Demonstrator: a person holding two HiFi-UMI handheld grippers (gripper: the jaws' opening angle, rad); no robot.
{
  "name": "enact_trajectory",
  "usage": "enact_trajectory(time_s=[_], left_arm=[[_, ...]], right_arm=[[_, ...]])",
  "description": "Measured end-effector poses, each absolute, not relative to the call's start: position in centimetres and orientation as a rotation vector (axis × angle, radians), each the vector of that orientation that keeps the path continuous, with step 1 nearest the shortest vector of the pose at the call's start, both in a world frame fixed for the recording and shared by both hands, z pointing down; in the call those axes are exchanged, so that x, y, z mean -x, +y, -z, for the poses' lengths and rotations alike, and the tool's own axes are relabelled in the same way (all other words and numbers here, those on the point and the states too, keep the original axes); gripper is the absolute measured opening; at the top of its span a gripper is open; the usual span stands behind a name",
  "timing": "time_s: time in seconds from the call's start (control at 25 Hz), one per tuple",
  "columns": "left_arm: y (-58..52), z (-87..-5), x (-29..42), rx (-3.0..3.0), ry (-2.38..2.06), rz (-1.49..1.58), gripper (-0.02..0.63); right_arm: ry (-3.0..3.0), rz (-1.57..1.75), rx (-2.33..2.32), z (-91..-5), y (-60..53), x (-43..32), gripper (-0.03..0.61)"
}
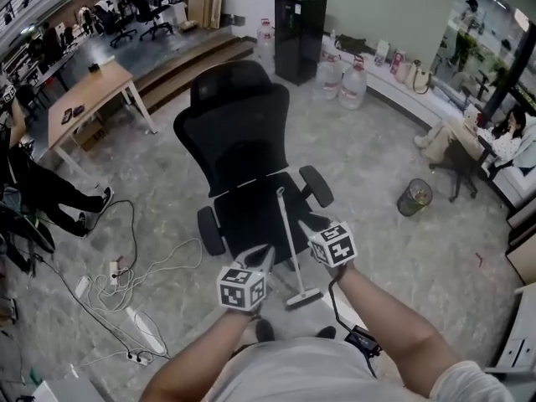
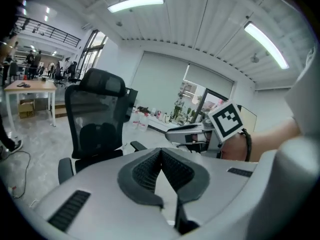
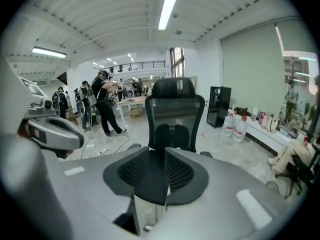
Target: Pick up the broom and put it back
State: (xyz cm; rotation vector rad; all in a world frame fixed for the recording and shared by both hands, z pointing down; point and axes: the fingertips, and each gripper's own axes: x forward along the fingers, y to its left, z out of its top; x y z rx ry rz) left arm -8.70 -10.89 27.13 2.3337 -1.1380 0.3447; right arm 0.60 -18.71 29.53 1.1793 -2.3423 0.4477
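While the skinny white broom leans on the mesh chair, it's between my left gripper and right gripper. Both pinched together, empty.

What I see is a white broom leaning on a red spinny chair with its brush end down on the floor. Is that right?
Almost. The chair is black, not red, as the head view shows. The rest holds: the white broom leans on that chair with its brush end down on the floor.
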Motion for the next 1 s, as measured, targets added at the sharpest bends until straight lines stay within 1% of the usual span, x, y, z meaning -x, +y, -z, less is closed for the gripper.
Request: enact_trajectory(time_s=[0.16, 0.32, 0.44, 0.6, 1.0], left_arm=[[-11.8, -21.8, 5.3, -2.441, -1.102, -0.262, 0.007], [-12.2, -16.4, 2.7, -2.542, -1.115, -0.188, 0.008], [-12.1, -13.9, 1.3, -2.575, -1.133, -0.152, 0.008], [-11.9, -12.8, -0.3, -2.591, -1.142, -0.157, 0.008], [-11.4, -11.5, -2.8, -2.625, -1.113, -0.157, 0.008]], right_arm=[[-2.478, -0.396, -1.232, -22.1, -16.1, -1.5, 0.058], [-2.587, -0.345, -1.291, -15.8, -13.5, -2.5, 0.034], [-2.63, -0.289, -1.335, -12.5, -11.7, -3.2, 0.018], [-2.651, -0.252, -1.382, -10.5, -10.5, -4.1, 0.004], [-2.648, -0.229, -1.443, -9.2, -9.7, -5.8, 0.002]])
